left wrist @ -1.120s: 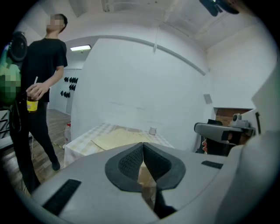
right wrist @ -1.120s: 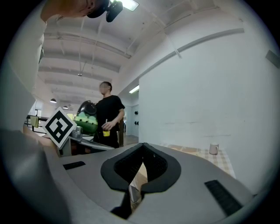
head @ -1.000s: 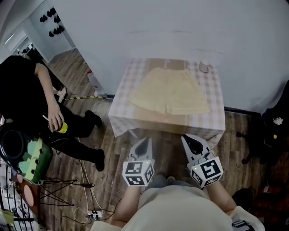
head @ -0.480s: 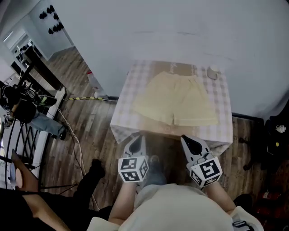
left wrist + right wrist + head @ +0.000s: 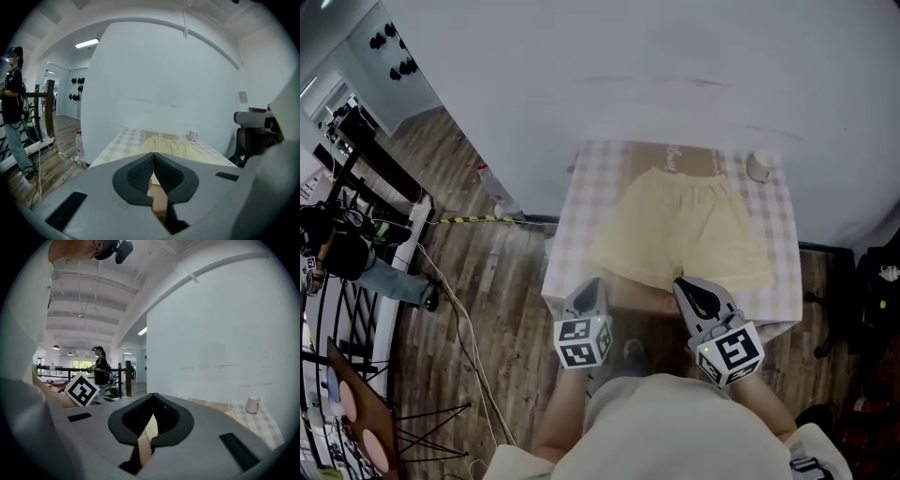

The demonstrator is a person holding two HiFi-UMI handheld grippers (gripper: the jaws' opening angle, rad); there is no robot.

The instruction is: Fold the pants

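**Pants lie flat, both grippers closed at the near edge**

The pale yellow fabric pants (image 5: 680, 234) lie spread flat in the middle of the counter (image 5: 581, 202). The waistband is toward the far wall and the leg hems are toward the person. A pale checked cloth (image 5: 783, 281) covers the counter. A small white cup (image 5: 758, 166) stands at the far right corner, apart from the pants. No fold has been started.

The likeliest trouble is a pinch that takes the checked cloth along with the hem. Lifting would then drag the cloth and could upset the cup. A shallow bite that takes only the top layer would probably leave the under layer behind and skew the fold. Unequal lifts by the two sides would likely crease the thin fabric.

The left gripper (image 5: 593, 283) hangs at the counter's near edge, just left of the hems. Its fingers (image 5: 138, 174) are pressed together with nothing between them. The right gripper (image 5: 682, 284) sits near the hem line. Its fingers (image 5: 136, 416) also meet at the tips and are empty. Neither appears to touch the pants.
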